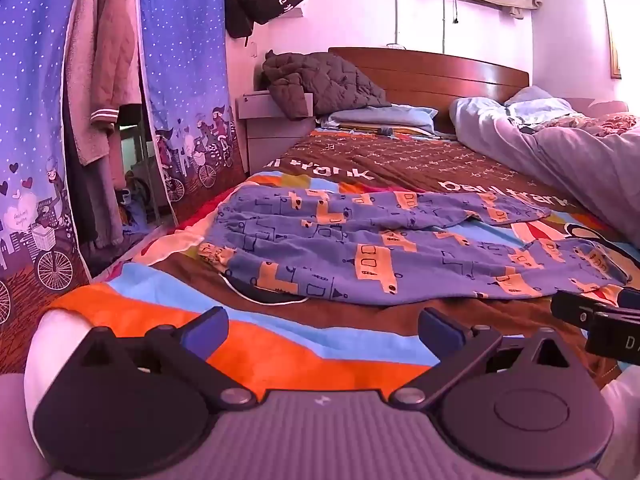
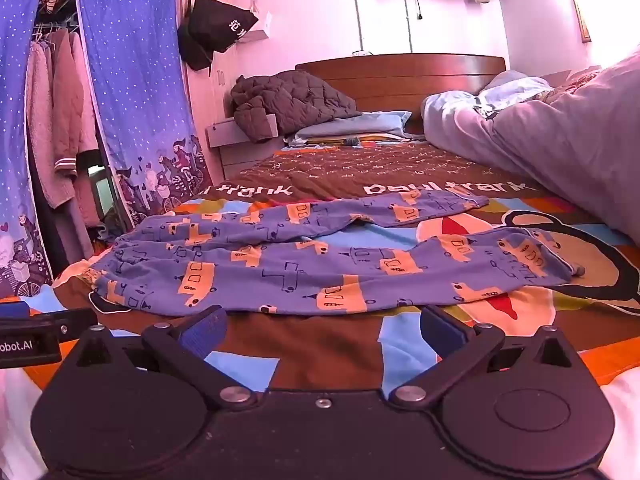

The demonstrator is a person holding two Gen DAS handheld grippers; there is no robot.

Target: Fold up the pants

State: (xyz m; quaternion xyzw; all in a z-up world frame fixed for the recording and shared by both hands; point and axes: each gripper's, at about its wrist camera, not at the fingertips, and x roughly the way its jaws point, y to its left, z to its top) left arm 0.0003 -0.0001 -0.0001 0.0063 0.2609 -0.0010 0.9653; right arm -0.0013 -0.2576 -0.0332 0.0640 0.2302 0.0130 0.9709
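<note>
Left gripper [image 1: 322,330] and right gripper [image 2: 320,328]: jaws spread, empty, low over the bed [image 2: 320,360]. Beyond, pants [image 2: 304,264] lie flat, legs splayed rightward. Quilt [image 2: 560,152] crowds the right; its far side is cut off.

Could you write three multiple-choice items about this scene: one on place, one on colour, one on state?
1. Where do the pants lie?
A. on the bedspread
B. on the floor
C. on a hanger

2. What colour are the vehicles printed on the pants?
A. green
B. orange
C. white

3. How is the right tool?
A. shut on the pants
B. shut, empty
C. open

Answers: 1 A, the pants are spread flat across the bed cover. 2 B, orange shapes on blue cloth. 3 C, its fingers stand wide apart, short of the cloth.
</note>
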